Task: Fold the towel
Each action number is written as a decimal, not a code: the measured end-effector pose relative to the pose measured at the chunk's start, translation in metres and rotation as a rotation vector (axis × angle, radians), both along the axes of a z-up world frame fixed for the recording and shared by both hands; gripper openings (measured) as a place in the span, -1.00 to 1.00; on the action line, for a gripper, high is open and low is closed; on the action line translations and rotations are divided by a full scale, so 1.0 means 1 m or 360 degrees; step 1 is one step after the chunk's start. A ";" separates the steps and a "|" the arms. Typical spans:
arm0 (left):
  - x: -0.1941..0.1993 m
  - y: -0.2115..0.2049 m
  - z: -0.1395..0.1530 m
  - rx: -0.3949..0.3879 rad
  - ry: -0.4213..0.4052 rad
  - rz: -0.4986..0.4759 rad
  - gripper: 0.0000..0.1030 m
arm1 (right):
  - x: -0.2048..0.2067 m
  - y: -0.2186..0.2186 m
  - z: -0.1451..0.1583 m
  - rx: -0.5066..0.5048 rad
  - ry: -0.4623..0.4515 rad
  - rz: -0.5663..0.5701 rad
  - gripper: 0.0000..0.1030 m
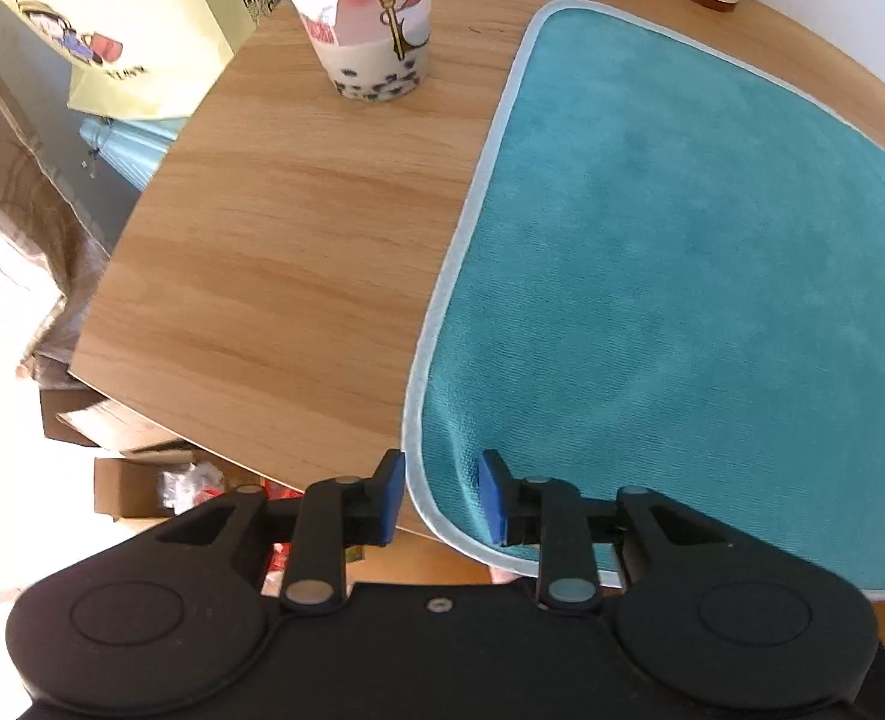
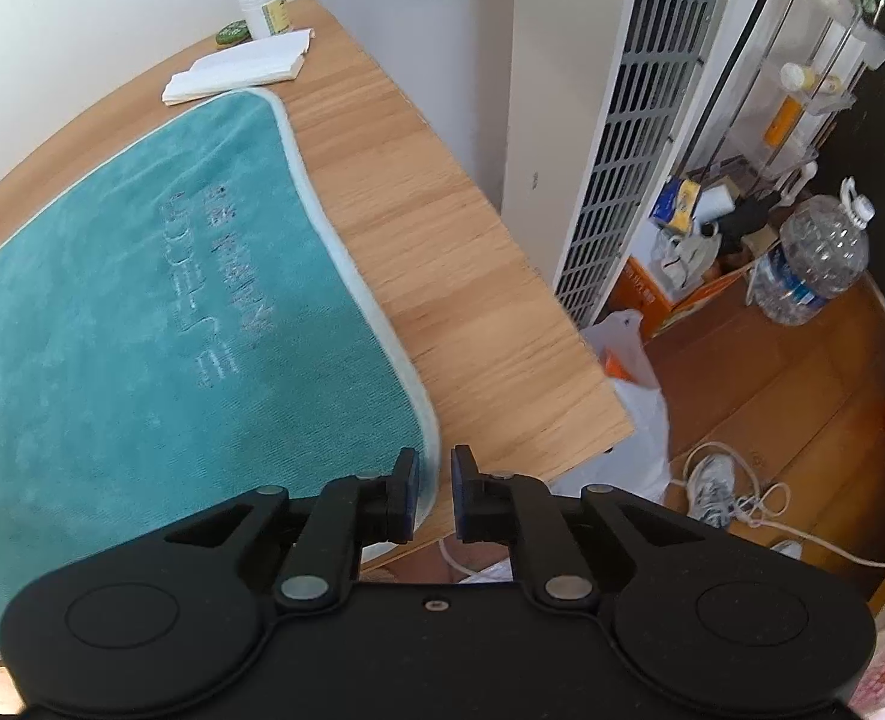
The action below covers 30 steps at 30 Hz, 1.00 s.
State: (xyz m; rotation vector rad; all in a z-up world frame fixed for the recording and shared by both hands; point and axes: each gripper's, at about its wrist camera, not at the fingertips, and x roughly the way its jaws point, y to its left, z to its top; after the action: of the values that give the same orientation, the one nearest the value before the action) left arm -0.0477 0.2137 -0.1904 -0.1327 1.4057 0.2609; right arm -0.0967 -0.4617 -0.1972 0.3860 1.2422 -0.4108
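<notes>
- Towel (image 1: pixel 682 276): a teal cloth with a pale piped border is spread flat on the wooden counter (image 1: pixel 274 252), one layer deep, with no fold seen in it.
- In the right wrist view the same towel (image 2: pixel 142 324) is seen with raised lettering pressed into its pile, running along the side nearest the counter's (image 2: pixel 472 312) right edge.
- The left tongs (image 1: pixel 442 495) are held apart, straddling the towel's near left corner: one blue pad is seen just outside the pale border, the other over the teal cloth. The corner lies between the pads; whether the pads touch it cannot be told.
- The right tongs (image 2: pixel 435 495) are also apart, though by a narrower gap, with the towel's near right border lying between them. The left pad is seen over the cloth and the right pad over bare wood at the counter's front edge.
- A bubble tea cup (image 1: pixel 370 18) is stood upright on the counter beyond the left tongs, well apart from the towel's left edge.
- A pale green paper bag (image 1: pixel 124 24) is seen at the counter's far left corner.
- A stack of white napkins (image 2: pixel 241 69) is laid at the towel's far corner, just beside it, with a white pill bottle (image 2: pixel 262 3) upright behind it.
- A large water bottle (image 2: pixel 814 264) is seen on the floor to the right of the counter.
</notes>
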 end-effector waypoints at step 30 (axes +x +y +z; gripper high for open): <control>-0.011 0.008 -0.003 -0.0115 -0.0092 0.0221 0.23 | 0.003 -0.006 -0.003 0.0157 -0.0008 -0.0047 -0.63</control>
State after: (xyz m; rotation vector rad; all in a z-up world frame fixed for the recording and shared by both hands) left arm -0.0584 0.2217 -0.1930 -0.2958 1.3507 0.3187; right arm -0.0936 -0.4674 -0.2004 0.4895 1.2562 -0.3742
